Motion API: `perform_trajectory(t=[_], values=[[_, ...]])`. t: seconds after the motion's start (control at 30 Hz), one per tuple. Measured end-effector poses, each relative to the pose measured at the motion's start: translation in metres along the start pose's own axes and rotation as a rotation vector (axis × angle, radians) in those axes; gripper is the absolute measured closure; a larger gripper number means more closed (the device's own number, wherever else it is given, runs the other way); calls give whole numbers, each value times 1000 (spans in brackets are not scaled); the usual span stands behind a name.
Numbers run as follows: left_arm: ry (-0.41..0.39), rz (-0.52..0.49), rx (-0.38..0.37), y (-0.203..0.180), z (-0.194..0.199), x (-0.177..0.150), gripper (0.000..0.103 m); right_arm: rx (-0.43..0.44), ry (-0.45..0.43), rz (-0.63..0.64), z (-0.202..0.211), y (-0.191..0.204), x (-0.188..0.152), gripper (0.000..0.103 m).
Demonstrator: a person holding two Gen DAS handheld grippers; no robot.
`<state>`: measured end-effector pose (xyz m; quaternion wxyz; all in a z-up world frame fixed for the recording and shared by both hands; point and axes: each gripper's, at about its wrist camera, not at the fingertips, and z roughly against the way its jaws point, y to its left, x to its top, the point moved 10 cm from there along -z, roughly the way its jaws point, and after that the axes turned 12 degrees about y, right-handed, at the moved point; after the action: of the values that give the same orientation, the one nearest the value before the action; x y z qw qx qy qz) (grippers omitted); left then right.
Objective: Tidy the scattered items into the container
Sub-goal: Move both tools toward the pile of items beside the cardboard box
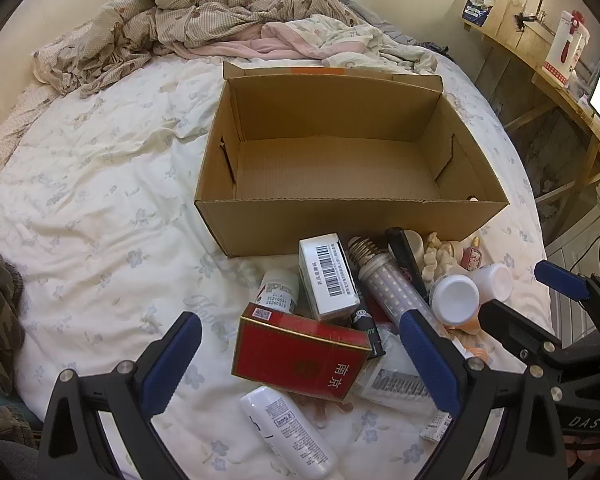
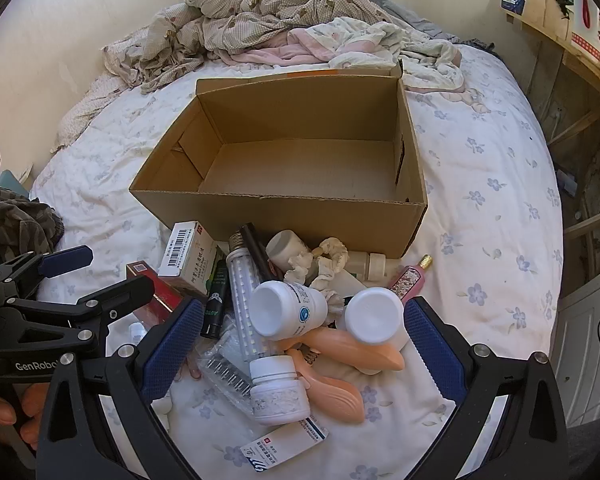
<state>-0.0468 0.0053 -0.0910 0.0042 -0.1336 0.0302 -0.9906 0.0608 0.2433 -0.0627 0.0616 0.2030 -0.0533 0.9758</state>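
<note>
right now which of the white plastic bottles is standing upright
Only the small white capped bottle with white bits visible inside, nearest the right wrist camera. The two white bottles behind it lie tipped, round ends facing the camera.

Both wrist views look steeply down, close over bed [image 1: 100,200]; share cardboard box [image 1: 352,216], item pile.
</note>
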Motion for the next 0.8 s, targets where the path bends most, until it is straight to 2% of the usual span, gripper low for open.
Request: perform_trajectory(t=[0.8], values=[[-3,-11,24,2,0,-2,4,-33,-5,17,2,-1,-1,2]])
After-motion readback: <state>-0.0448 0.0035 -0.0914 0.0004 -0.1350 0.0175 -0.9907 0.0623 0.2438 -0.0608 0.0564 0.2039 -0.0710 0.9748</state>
